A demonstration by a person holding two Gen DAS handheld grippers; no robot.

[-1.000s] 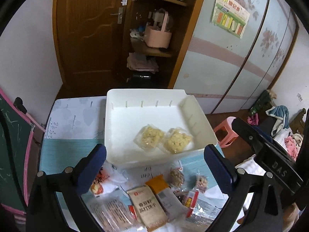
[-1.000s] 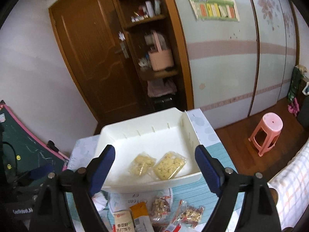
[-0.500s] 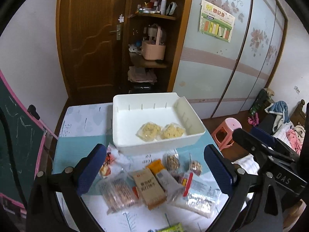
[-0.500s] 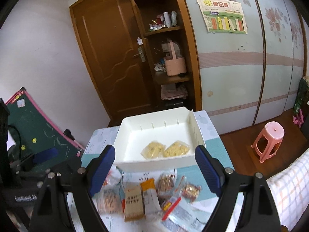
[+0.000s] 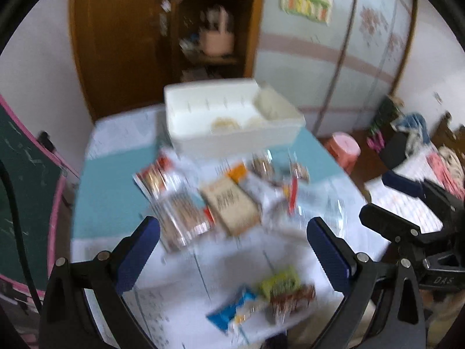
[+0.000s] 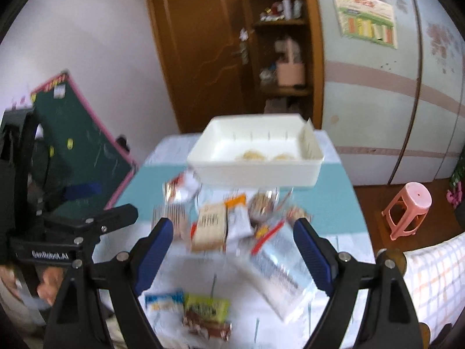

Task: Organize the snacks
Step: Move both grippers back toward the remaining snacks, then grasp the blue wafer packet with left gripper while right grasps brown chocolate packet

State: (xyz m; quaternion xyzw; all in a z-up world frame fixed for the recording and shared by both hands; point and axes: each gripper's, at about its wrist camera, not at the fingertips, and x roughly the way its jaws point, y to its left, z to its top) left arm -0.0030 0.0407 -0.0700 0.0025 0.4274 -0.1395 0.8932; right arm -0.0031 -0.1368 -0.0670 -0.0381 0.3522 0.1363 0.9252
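Both views are motion-blurred. A white bin (image 5: 232, 142) (image 6: 255, 174) stands at the table's far end with two yellow snack bags (image 5: 222, 122) (image 6: 252, 154) inside. Loose snack packets lie in front of it: a tan cracker pack (image 5: 232, 206) (image 6: 210, 226), a clear striped pack (image 5: 181, 218), a clear zip bag (image 6: 283, 270), and a green packet (image 5: 279, 283) (image 6: 207, 305) beside a blue one (image 5: 229, 311) (image 6: 164, 299) near the front edge. My left gripper (image 5: 232, 250) and right gripper (image 6: 232, 247) hang open above the packets, holding nothing.
A green chalkboard (image 6: 81, 151) leans at the table's left. A pink stool (image 6: 407, 209) stands on the floor to the right, by a checkered bed cover (image 6: 430, 285). Behind the table are a wooden door (image 6: 200, 43) and shelves (image 6: 286, 58).
Both grippers have pulled back from the bin toward the table's near end and sunk a little; the bin now looks smaller and the green and blue packets have come into view.
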